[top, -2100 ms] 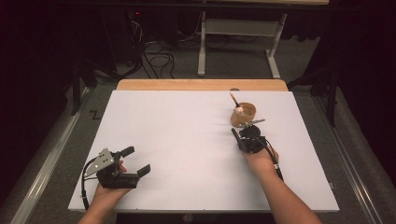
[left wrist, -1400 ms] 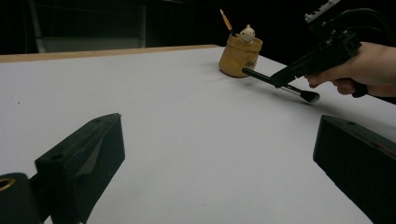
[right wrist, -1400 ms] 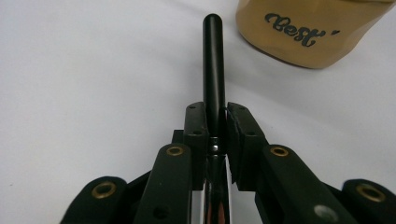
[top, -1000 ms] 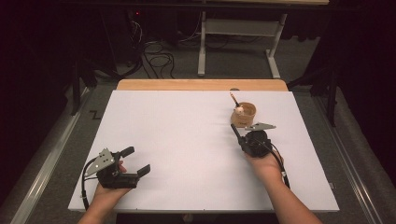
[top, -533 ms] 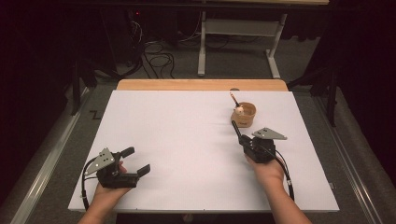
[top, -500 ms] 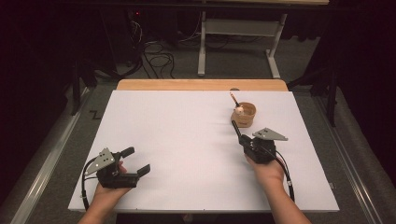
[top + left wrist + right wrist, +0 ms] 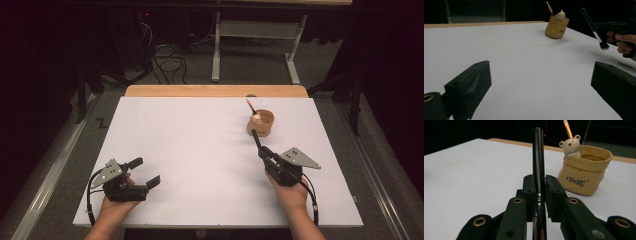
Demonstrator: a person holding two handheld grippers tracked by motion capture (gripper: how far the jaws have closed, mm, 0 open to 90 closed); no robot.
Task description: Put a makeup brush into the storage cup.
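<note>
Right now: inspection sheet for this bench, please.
Surface: white table top, bare in the middle.
Job's things: black brush clamped in the right gripper; tan pot with a bear figure, one brush standing in it.
Clutter: nothing seen.
Grippers: left gripper open, resting near the front edge; right shut on the brush, short of the pot.
Cables: one trailing from each gripper; more on the floor behind.
Surroundings: dark room, table legs beyond.

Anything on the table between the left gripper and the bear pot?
Nothing: in the high view only bare white table lies between the left gripper and the bear pot. The left gripper view agrees.
</note>
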